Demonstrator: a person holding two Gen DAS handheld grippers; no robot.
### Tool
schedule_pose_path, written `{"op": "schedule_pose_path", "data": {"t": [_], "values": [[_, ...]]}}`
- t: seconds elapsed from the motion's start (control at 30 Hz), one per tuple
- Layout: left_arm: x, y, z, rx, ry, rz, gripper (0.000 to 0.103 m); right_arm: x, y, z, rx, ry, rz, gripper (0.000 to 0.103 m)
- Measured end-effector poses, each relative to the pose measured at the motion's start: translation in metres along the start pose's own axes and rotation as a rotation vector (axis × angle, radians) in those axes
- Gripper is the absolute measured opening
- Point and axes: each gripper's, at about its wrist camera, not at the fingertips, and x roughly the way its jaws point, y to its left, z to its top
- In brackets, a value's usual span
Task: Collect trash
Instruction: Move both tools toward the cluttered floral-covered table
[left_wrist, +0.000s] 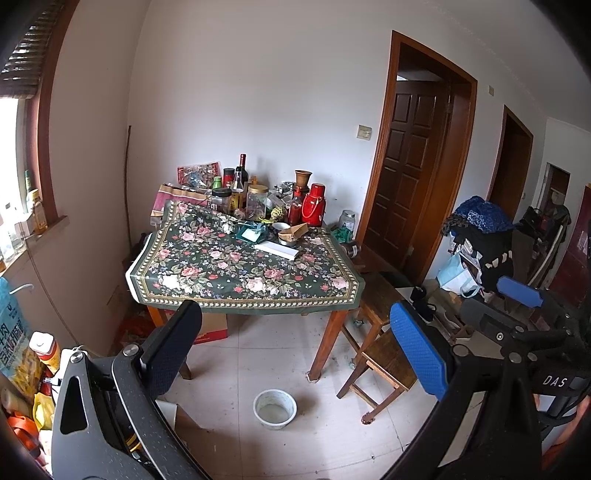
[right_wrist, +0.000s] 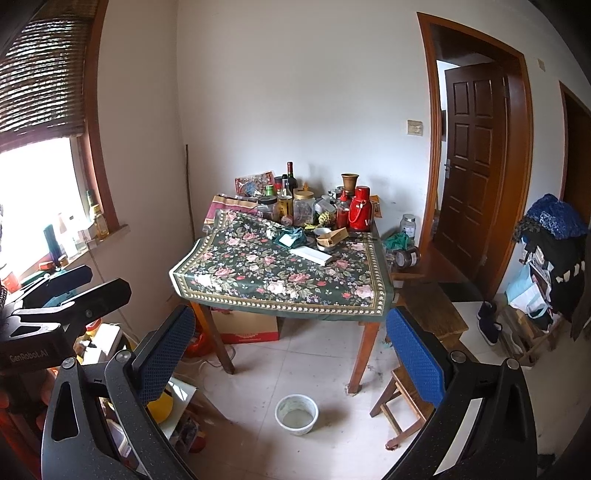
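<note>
A table with a dark floral cloth (left_wrist: 243, 273) (right_wrist: 280, 273) stands against the far wall. On it lie a flat white box (left_wrist: 277, 250) (right_wrist: 313, 254), a torn brown paper box (left_wrist: 293, 232) (right_wrist: 332, 236), teal crumpled wrapping (left_wrist: 253, 229) (right_wrist: 293, 236) and a crumpled white scrap (left_wrist: 226, 226). A white plastic bowl (left_wrist: 275, 408) (right_wrist: 296, 413) sits on the floor in front. My left gripper (left_wrist: 295, 347) is open and empty, well short of the table. My right gripper (right_wrist: 291, 350) is open and empty too, and it also shows in the left wrist view (left_wrist: 517, 295).
Bottles, jars and a red thermos (left_wrist: 313, 209) (right_wrist: 360, 214) crowd the table's back. A cardboard box (right_wrist: 245, 326) sits under it. Wooden stools (left_wrist: 376, 354) (right_wrist: 410, 395) stand at right, a clothes pile (right_wrist: 550, 254) beyond. Clutter lines the left wall under the window.
</note>
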Motion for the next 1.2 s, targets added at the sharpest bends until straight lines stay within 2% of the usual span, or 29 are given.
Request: {"op": "schedule_pose_path", "data": {"t": [0.13, 0.3, 0.53, 0.77, 0.97, 1.2], "values": [[0.007, -0.006, 0.003, -0.002, -0.003, 0.011, 0.102, 0.008, -0.006, 0.003, -0.029, 0.028, -0.001, 0.103], [0.022, -0.018, 0.012, 0.000, -0.004, 0.029, 0.103, 0.017, -0.019, 0.009, -0.020, 0.019, 0.027, 0.103], [0.051, -0.037, 0.029, -0.012, -0.015, 0.057, 0.102, 0.028, -0.045, 0.024, -0.010, -0.050, 0.057, 0.103], [0.090, -0.043, 0.044, -0.042, 0.002, 0.104, 0.102, 0.054, -0.075, 0.039, -0.006, -0.054, 0.040, 0.103], [0.133, -0.027, 0.056, -0.060, 0.049, 0.122, 0.102, 0.091, -0.093, 0.046, 0.038, -0.010, 0.003, 0.103], [0.198, 0.013, 0.073, -0.061, 0.073, 0.103, 0.102, 0.148, -0.095, 0.061, 0.061, 0.013, -0.055, 0.103]]}}
